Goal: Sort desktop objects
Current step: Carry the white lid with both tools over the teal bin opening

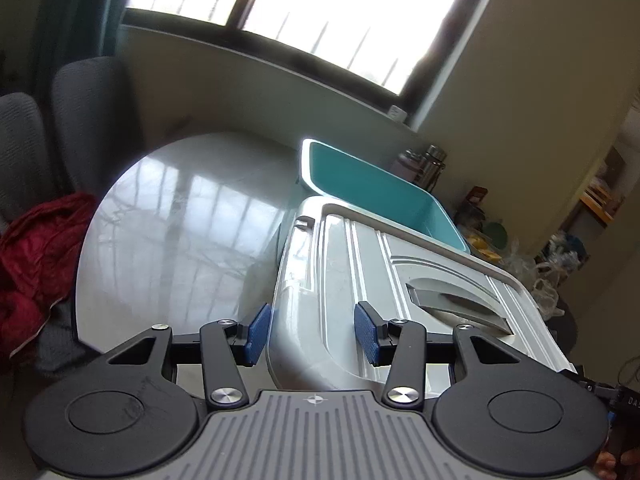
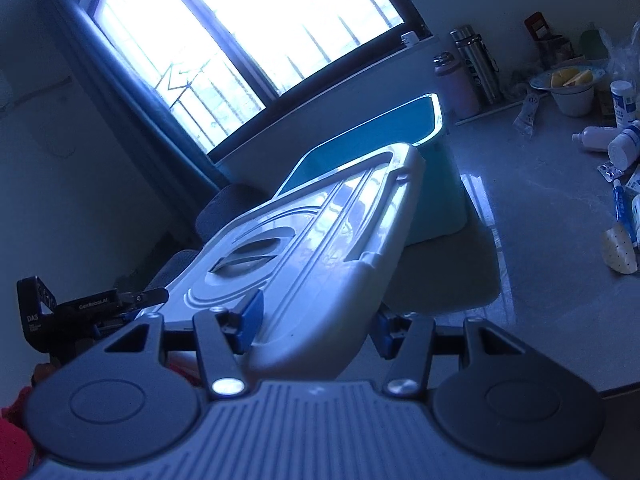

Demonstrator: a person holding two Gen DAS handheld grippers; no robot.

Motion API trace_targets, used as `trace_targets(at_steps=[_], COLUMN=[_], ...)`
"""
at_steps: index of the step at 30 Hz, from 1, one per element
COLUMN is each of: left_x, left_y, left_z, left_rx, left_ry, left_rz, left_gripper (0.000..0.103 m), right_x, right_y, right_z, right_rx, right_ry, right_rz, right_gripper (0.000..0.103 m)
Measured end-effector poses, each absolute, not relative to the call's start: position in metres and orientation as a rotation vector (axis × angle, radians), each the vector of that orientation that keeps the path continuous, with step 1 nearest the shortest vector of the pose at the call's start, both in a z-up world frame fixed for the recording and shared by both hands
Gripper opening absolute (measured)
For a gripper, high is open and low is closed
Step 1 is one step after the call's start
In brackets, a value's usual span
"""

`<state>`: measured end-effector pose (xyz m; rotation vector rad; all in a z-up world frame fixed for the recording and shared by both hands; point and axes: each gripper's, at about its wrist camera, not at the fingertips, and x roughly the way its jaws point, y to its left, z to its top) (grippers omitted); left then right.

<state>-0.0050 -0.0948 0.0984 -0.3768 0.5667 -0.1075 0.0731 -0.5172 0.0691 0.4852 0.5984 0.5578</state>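
Note:
A white box lid (image 1: 360,280) with a recessed handle is held tilted above the table, in front of an open teal storage box (image 1: 380,196). My left gripper (image 1: 314,334) straddles the lid's near left corner, blue pads on either side of its rim. My right gripper (image 2: 316,324) straddles the lid's (image 2: 312,240) near right corner the same way. The teal box (image 2: 380,152) stands behind the lid in the right wrist view. Small white bottles (image 2: 620,140) and tubes lie on the table at the far right.
The round glossy table (image 1: 180,232) spreads to the left. Flasks (image 2: 472,64), a bowl with yellow food (image 2: 568,84) and plastic bags stand at the back right. Grey chairs (image 1: 88,112) and a red garment (image 1: 36,264) are at the left.

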Motion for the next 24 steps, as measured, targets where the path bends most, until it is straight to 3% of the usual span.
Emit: trace_targets(at_steps=[24], left_x=[0.016], left_y=[-0.183], left_z=[0.122], left_rx=[-0.349], left_ry=[0.541], left_rz=[-0.073], left_gripper=[0.047], right_x=[0.099], right_y=[-0.591], right_z=[0.073], right_rx=[0.499], right_ry=[0.556], right_rz=[0.611], right_gripper=[0.055])
